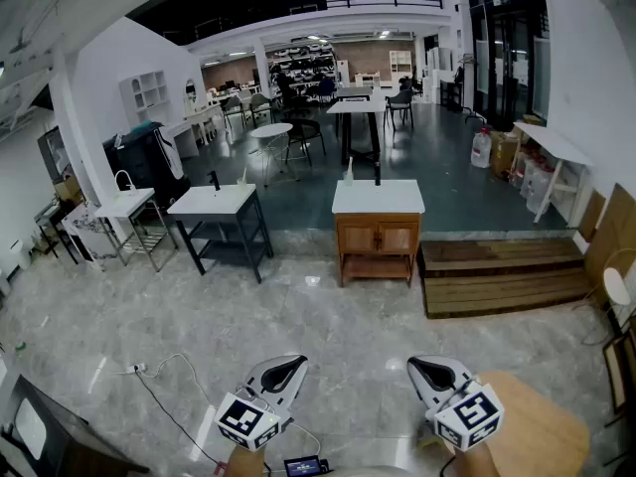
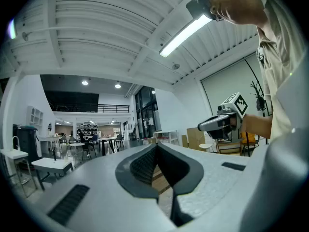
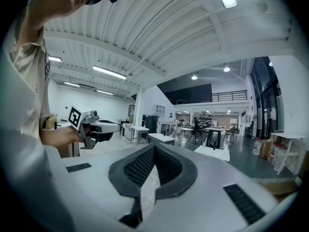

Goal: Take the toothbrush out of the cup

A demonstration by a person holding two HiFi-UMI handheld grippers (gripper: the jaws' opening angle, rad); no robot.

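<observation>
Holding both grippers out over the pale tiled floor (image 1: 328, 326), you have the left gripper (image 1: 295, 364) and the right gripper (image 1: 417, 364) with fingers clenched together and nothing between them. The toothbrush and its cup cannot be made out in any view. Well ahead of the fingers stands a wooden washbasin cabinet (image 1: 377, 238); the small items on its top are too tiny to identify. A round wooden table (image 1: 542, 435), just right of the right fingers, is cut off by the frame edge.
</observation>
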